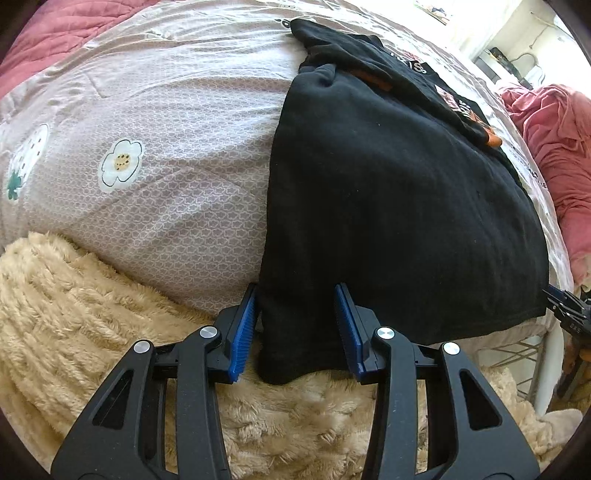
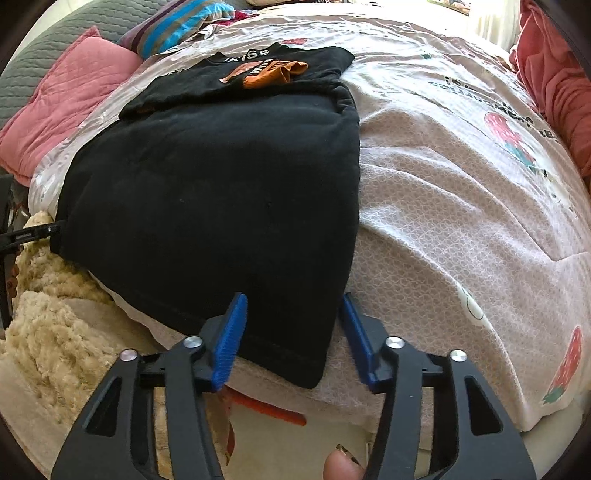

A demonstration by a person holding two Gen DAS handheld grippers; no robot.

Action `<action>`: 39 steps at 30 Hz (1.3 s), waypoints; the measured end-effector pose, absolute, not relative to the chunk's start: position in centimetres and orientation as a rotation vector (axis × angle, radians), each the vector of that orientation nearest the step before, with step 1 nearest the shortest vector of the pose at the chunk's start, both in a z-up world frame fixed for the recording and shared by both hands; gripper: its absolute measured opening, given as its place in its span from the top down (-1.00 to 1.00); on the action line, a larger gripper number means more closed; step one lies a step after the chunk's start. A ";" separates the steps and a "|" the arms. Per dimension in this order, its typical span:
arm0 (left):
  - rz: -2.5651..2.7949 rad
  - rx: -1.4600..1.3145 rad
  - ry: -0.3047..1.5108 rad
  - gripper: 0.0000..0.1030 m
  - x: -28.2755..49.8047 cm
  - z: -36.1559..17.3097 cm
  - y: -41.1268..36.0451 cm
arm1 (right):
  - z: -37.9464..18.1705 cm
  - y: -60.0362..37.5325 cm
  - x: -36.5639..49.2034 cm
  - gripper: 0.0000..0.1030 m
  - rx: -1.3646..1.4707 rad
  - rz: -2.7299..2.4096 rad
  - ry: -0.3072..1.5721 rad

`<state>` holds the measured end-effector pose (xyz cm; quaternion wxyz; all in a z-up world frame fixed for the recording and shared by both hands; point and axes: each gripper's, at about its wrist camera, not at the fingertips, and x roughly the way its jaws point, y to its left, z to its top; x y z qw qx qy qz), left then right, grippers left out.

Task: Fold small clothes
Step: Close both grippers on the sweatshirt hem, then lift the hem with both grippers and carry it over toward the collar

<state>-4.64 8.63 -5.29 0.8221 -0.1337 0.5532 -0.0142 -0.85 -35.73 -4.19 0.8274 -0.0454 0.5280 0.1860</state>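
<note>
The black shirt (image 1: 388, 206) lies flat on the bed (image 1: 177, 155), its long axis toward twelve o'clock. Left tool (image 1: 297, 328) and right tool (image 2: 291, 339), each part-open, straddle its near corners, grip uncertain.

Home bedroom: bed (image 2: 443, 192) with strawberry-and-flower print cover, pink quilted pillow (image 2: 70, 99), striped pillow (image 2: 173, 29), fluffy beige blanket (image 1: 92, 314), pink bedding heaped at the side (image 1: 557, 155).
</note>
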 end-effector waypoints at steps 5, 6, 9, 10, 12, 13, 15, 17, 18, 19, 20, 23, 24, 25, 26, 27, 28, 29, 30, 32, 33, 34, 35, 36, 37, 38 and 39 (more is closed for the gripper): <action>-0.024 -0.294 1.177 0.37 -4.4 -5.2 8.7 | -4.0 -35.9 -1.0 0.83 -0.115 0.418 1.087; -0.020 -0.297 1.175 0.39 -4.5 -5.1 8.8 | -3.6 -35.8 -1.1 0.83 -0.118 0.429 1.071; -0.029 -0.290 1.157 0.77 -4.6 -4.5 8.5 | -2.5 -35.6 -1.3 0.84 -0.135 0.460 1.032; -0.042 -0.297 1.146 0.95 -4.6 -4.1 8.3 | -2.1 -35.5 -1.2 0.84 -0.128 0.472 1.018; -0.055 -0.288 1.126 0.95 -4.8 -3.1 7.9 | -1.0 -35.5 -1.1 0.85 -0.097 0.502 0.982; -0.063 -0.284 1.118 0.95 -4.8 -2.7 7.7 | -0.5 -35.5 -1.1 0.85 -0.083 0.515 0.961; -0.082 -0.286 1.090 0.96 -5.0 -1.5 7.5 | 0.6 -35.6 -0.7 0.85 -0.051 0.529 0.921; -0.091 -0.293 1.055 0.96 -5.0 -0.2 7.7 | 1.2 -35.8 -0.1 0.85 -0.010 0.538 0.898; -0.095 -0.296 1.039 0.96 -5.0 0.4 7.7 | 1.7 -36.0 0.2 0.85 0.016 0.544 0.880; -0.100 -0.305 1.019 0.96 -5.0 1.2 7.8 | 2.2 -36.2 0.4 0.85 0.031 0.546 0.860; -0.102 -0.311 1.008 0.96 -4.8 1.7 7.8 | 2.5 -36.3 0.7 0.85 0.038 0.547 0.845; -0.100 -0.315 0.973 0.96 -4.3 3.2 8.0 | 4.2 -36.9 1.1 0.85 0.063 0.542 0.769; -0.103 -0.323 0.963 0.96 -4.2 3.6 8.1 | 4.8 -37.1 1.3 0.85 0.075 0.539 0.742; -0.105 -0.334 0.952 0.96 -4.1 4.0 8.3 | 5.3 -37.4 1.4 0.85 0.084 0.536 0.725; -0.106 -0.347 0.934 0.96 -3.9 4.6 8.4 | 5.7 -37.6 1.6 0.85 0.093 0.534 0.708; -0.108 -0.356 0.925 0.96 -3.7 4.9 8.7 | 6.2 -37.9 1.9 0.85 0.104 0.527 0.688; -0.109 -0.375 0.908 0.96 -3.4 5.4 9.0 | 6.5 -38.0 2.1 0.85 0.108 0.522 0.675; -0.108 -0.384 0.899 0.96 -3.2 5.6 9.1 | 6.7 -38.3 2.3 0.85 0.113 0.518 0.661; -0.105 -0.394 0.886 0.96 -3.0 5.9 9.4 | 7.0 -38.4 2.6 0.85 0.120 0.514 0.647; -0.097 -0.427 0.860 0.96 -2.2 6.5 10.1 | 7.4 -38.8 3.3 0.85 0.136 0.508 0.623; -0.093 -0.441 0.851 0.96 -1.9 6.7 10.4 | 7.7 -38.9 3.6 0.85 0.142 0.505 0.607; -0.085 -0.455 0.839 0.96 -1.6 7.0 10.7 | 7.9 -39.0 3.9 0.85 0.147 0.501 0.594; -0.081 -0.461 0.830 0.96 -1.3 7.2 10.9 | 8.2 -39.1 4.4 0.85 0.155 0.496 0.579; -0.079 -0.468 0.822 0.96 -1.0 7.5 11.1 | 8.4 -39.1 4.8 0.85 0.160 0.495 0.571; -0.077 -0.475 0.814 0.96 -0.8 7.8 11.3 | 8.6 -39.3 5.0 0.85 0.161 0.494 0.566; -0.073 -0.481 0.804 0.96 -0.4 8.2 11.5 | 8.8 -39.3 5.4 0.85 0.163 0.487 0.548; -0.068 -0.478 0.797 0.96 -0.3 8.5 11.6 | 9.0 -39.2 5.8 0.85 0.162 0.485 0.535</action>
